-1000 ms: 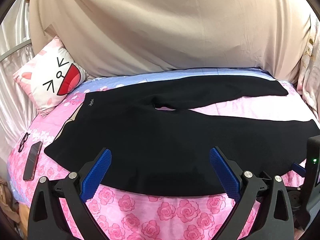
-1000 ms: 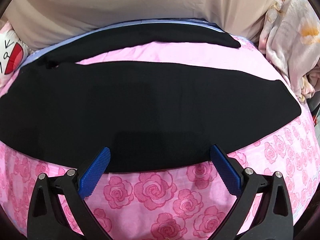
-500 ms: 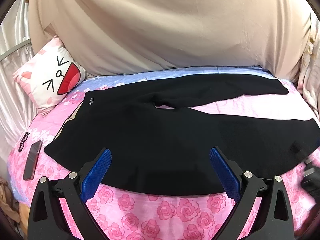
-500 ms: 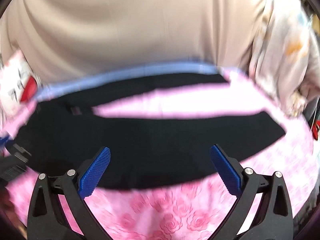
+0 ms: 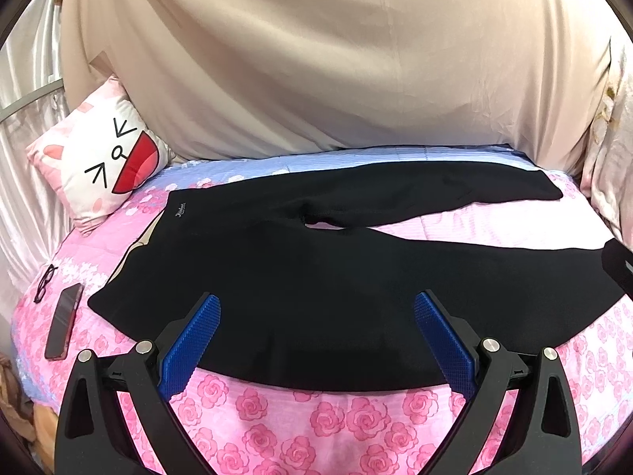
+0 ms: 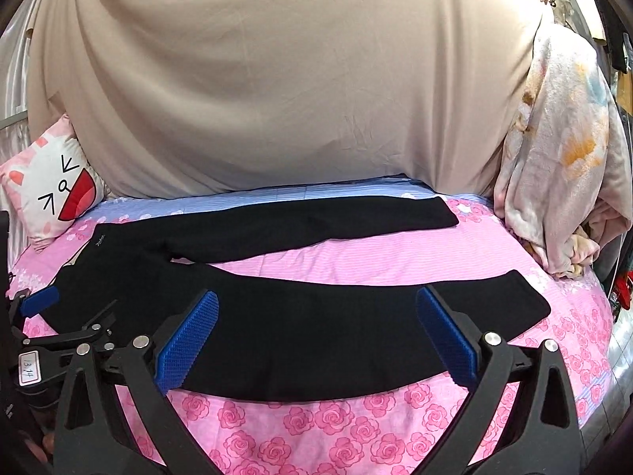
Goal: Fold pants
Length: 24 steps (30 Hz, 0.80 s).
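Black pants [image 5: 300, 277] lie flat on the bed, waistband to the left, the two legs spread apart in a V toward the right. In the right wrist view the same pants [image 6: 300, 324] show both leg ends at the right. My left gripper [image 5: 316, 340] is open above the near edge of the seat and thigh, holding nothing. My right gripper [image 6: 316, 336] is open above the near leg, also with nothing between its blue pads. The left gripper [image 6: 39, 316] also shows at the left edge of the right wrist view.
A pink rose bedspread [image 5: 316, 435] covers the bed. A cat-face pillow [image 5: 99, 166] sits at the back left. A phone [image 5: 63, 320] and glasses [image 5: 45, 283] lie near the left edge. A beige sheet [image 6: 277, 79] hangs behind; a bunched blanket [image 6: 561, 166] stands right.
My right gripper has drawn back and up from the near leg, so the whole pants show now. The left gripper has barely moved. Both stay open.
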Motion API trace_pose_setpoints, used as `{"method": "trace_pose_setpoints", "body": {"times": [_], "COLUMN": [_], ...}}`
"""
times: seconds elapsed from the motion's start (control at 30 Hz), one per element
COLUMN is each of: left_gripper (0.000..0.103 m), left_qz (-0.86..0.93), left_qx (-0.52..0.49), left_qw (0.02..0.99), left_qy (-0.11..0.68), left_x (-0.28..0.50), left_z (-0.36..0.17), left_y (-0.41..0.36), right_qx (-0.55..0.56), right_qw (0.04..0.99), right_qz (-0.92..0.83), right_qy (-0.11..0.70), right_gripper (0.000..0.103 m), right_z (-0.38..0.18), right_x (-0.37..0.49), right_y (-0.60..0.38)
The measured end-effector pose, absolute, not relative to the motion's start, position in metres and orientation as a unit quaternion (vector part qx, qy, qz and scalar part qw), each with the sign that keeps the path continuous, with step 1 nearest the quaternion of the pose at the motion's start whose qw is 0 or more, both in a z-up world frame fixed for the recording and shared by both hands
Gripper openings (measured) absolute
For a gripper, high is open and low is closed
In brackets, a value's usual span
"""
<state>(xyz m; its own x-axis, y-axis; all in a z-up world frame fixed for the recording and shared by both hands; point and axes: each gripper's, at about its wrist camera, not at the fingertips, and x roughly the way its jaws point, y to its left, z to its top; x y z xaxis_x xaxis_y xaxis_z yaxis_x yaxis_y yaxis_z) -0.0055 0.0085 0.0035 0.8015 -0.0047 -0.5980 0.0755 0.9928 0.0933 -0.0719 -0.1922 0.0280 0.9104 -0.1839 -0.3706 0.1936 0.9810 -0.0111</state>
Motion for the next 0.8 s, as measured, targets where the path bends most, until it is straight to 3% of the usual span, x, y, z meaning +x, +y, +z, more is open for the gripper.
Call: {"method": "trace_pose_setpoints", "body": {"times": [0.5,0.8], "left_gripper": [0.097,0.097], "left_qz": [0.025,-0.01], "left_qx": [0.037,0.052], "left_qw": [0.968,0.941], "left_qy": [0.247,0.335], "left_x": [0.038,0.103], "left_z": [0.013,0.001], "left_y": [0.014,0.002], "right_qx": [0.022,0.022], "right_qw": [0.973,0.97], "right_qz": [-0.098,-0.087], "right_qy": [0.21,0.227], "right_gripper": [0.098,0.098], "right_z": [0.03,0.024], "right_x": [-0.014,0.045], "right_y": [-0.212,-0.253]}}
